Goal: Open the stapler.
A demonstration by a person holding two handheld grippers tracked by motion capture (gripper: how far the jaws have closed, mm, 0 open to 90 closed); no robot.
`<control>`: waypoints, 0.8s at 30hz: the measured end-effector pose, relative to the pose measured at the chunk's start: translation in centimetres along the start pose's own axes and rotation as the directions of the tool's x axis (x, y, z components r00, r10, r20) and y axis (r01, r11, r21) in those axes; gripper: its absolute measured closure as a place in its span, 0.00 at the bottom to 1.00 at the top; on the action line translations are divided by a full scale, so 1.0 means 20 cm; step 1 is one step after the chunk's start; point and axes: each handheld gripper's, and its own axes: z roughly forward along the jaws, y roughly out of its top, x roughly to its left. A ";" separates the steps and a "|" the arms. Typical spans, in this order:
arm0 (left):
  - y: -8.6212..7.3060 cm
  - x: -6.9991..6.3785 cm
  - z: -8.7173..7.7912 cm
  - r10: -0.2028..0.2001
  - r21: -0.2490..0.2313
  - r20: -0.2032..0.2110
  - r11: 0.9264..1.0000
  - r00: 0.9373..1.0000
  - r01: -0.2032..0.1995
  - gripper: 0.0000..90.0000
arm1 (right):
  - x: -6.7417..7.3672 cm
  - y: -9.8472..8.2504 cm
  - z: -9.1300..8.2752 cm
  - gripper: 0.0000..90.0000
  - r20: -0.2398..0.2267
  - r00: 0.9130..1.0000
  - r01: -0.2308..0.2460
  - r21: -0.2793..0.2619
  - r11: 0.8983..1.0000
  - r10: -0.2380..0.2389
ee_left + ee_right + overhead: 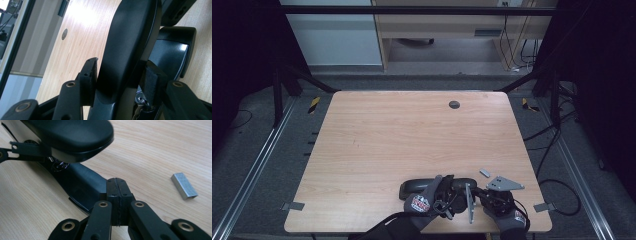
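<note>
A long black plastic stapler lies near the wooden surface's front edge, long axis left-right. The left gripper fingers clasp its raised top arm; the right gripper fingers are clenched empty, with a silver staple strip beyond.

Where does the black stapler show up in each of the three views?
High view: the stapler lies at the table's near edge, bottom centre, partly under the gloved hands.
Left gripper view: its raised top arm fills the centre, clamped between the left hand-held gripper pads.
Right gripper view: top left.
Shared landmark: the strip of staples beside it.
</note>
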 end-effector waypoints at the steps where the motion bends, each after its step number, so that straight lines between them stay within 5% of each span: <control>1: 0.00 0.00 0.00 0.004 0.004 -0.001 1.000 1.000 -0.004 0.57 | 0.00 0.00 0.00 1.00 -0.003 1.000 -0.001 0.003 1.000 0.001; 24: 0.00 0.00 0.00 -0.001 -0.002 -0.005 1.000 1.000 0.001 0.57 | 0.03 -0.01 0.07 1.00 -0.043 0.999 0.012 0.034 0.999 -0.010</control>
